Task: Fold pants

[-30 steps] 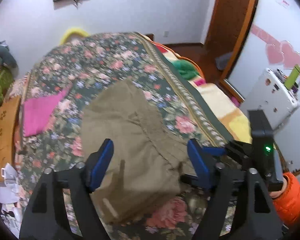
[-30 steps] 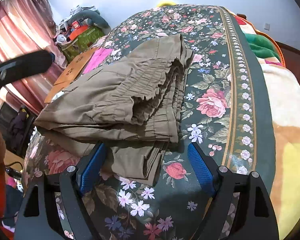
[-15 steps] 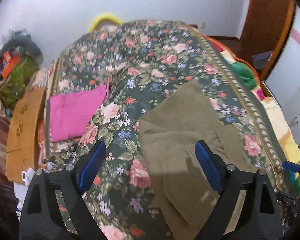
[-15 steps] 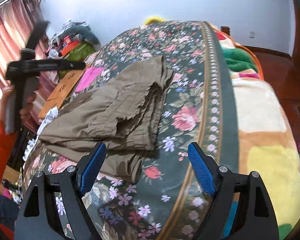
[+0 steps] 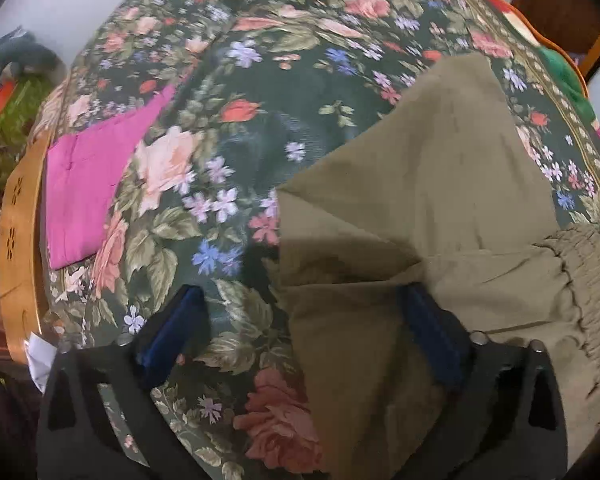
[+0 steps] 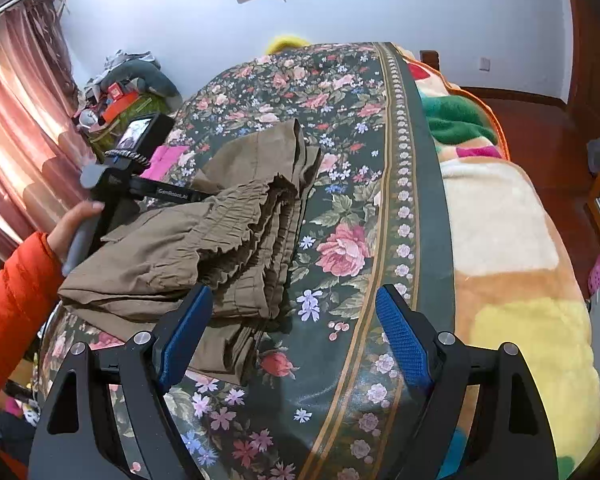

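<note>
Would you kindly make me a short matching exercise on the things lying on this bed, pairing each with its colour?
Things:
1. pants
2. folded cloth
3. bedspread
4. blanket at the bed's right edge

Colours:
A. dark floral
B. olive brown
C. green
D. magenta

Pairs: 1-B, 2-D, 3-A, 4-C

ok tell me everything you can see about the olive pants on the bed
The olive pants are a matte, woven-looking khaki-olive fabric with a gathered elastic waistband. They lie folded in several stacked layers on the floral bedspread, creased, edges uneven. The left gripper is open, one finger over the cloth, the other over the bedspread. The right gripper hovers open at the near edge.
</note>
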`<control>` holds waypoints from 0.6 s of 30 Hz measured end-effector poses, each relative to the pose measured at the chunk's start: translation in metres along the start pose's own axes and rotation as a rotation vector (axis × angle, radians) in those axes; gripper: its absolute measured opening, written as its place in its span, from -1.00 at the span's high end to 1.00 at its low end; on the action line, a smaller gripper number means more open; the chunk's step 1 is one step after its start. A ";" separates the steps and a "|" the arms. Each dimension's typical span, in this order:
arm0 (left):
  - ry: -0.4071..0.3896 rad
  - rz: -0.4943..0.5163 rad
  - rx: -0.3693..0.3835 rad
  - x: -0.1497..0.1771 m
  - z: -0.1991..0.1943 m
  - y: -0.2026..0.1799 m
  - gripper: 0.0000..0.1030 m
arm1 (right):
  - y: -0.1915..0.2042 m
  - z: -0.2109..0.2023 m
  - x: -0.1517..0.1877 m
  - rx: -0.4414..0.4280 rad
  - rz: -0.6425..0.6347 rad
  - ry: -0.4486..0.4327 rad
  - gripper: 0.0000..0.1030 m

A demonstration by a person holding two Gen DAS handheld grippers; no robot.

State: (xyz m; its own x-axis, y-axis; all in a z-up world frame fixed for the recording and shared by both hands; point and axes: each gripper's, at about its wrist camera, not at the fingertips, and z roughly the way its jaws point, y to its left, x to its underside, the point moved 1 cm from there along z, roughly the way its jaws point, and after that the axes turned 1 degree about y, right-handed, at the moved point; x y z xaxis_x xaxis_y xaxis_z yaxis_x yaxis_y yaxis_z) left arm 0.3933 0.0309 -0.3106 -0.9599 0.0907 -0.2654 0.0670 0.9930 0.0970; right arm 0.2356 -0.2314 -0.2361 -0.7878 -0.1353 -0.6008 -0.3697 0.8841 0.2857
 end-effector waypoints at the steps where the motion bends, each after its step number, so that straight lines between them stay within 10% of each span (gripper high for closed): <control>1: 0.005 0.006 0.005 0.003 -0.001 0.000 -1.00 | 0.001 0.001 0.001 0.002 -0.001 0.005 -0.57; 10: -0.039 0.001 -0.063 0.056 -0.036 0.007 -1.00 | 0.018 -0.014 0.003 -0.028 -0.029 -0.023 -0.57; 18: -0.076 -0.089 0.037 0.134 -0.083 0.020 -1.00 | 0.037 -0.018 0.013 -0.054 -0.071 -0.033 -0.57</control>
State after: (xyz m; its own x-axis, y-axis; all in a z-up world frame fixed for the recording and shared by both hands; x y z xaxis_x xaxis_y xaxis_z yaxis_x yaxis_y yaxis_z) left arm 0.2437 0.0568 -0.2642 -0.9393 0.0057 -0.3432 -0.0066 0.9994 0.0349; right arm 0.2028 -0.2080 -0.2195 -0.7420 -0.1812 -0.6454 -0.4509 0.8473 0.2805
